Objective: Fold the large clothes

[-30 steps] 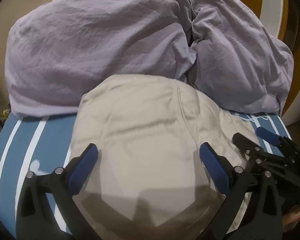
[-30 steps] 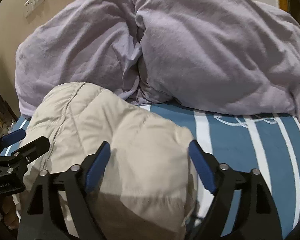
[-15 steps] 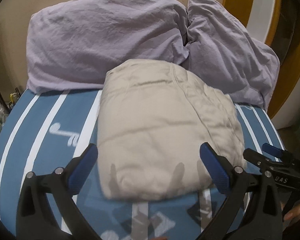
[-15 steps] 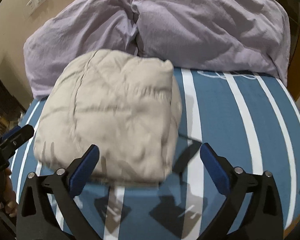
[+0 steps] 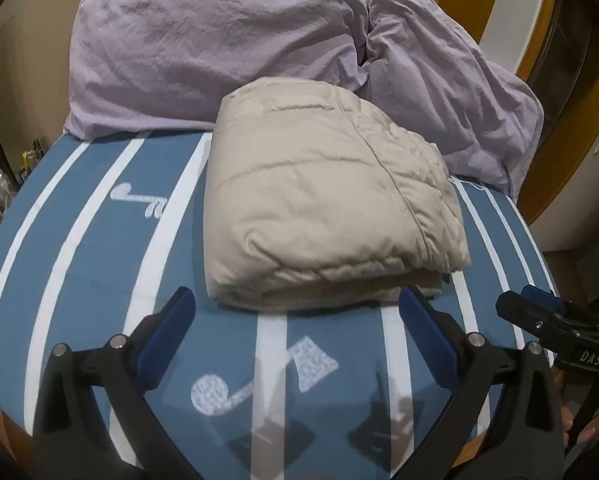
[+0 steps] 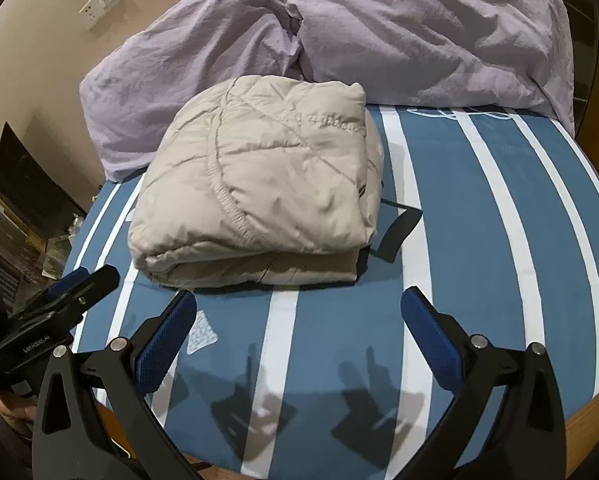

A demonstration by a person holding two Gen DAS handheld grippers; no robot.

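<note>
The jacket (image 5: 327, 204) lies on the bed (image 5: 79, 248) as a thick, compact bundle, beige and quilted, with its layers stacked one on another. Its far edge is close to the two pillows (image 5: 219, 40) at the head of the bed; whether it touches them I cannot tell. The near edge shows the folded layers, and they sit rather evenly, only a small lower layer sticks out at the near right corner.

The left tool (image 5: 299, 340) is released: its blue pads stand wide apart and hold nothing, above the striped sheet just in front of the bundle. The right tool (image 6: 299, 340) is also released and empty, in a similar place on its side. Neither one touches the jacket.

From this I judge that the folding is practically finished. The garment is already reduced to a neat packet and nothing hangs loose. What may be left is small: perhaps to press the top flat, or to tuck the lower layer that sticks out. Otherwise the task looks done.
</note>
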